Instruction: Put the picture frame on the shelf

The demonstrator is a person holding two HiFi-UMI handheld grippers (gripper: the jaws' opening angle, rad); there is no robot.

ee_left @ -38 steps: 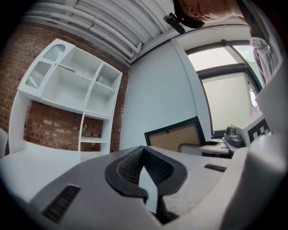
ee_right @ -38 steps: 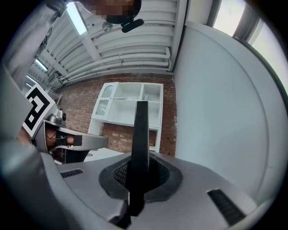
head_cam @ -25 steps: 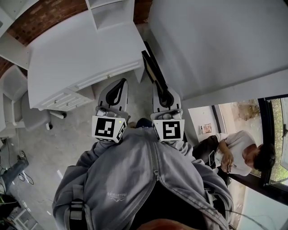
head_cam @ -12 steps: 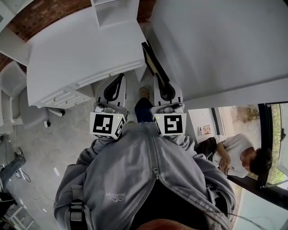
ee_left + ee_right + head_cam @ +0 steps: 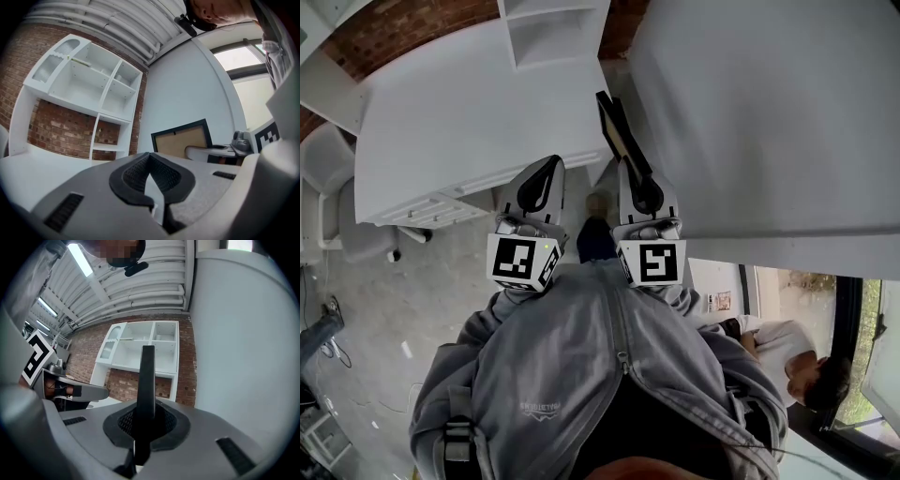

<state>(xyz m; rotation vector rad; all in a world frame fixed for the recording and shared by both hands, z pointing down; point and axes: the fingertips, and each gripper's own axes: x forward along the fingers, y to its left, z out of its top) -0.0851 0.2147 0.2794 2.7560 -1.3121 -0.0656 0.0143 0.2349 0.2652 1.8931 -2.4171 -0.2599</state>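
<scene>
The picture frame (image 5: 617, 129) is black with a brown back (image 5: 182, 140). My right gripper (image 5: 631, 171) is shut on its lower edge and holds it upright; in the right gripper view the frame (image 5: 147, 376) stands edge-on between the jaws. My left gripper (image 5: 549, 167) is shut with nothing in it and rides beside the right one; its closed jaws (image 5: 151, 165) show in the left gripper view. The white shelf unit (image 5: 549, 32) with open compartments (image 5: 149, 346) stands ahead on the white desk (image 5: 459, 103), against a brick wall. Both grippers are well short of it.
A large white wall panel (image 5: 769, 122) runs close along the right side. The desk has drawers (image 5: 431, 208) at its near edge. A grey chair (image 5: 326, 192) stands at the left. A person (image 5: 792, 361) sits by the window at the lower right.
Both grippers and the frame have moved forward toward the desk and shelf, which now sit nearer in view. The seated person has slid toward the lower right corner.
</scene>
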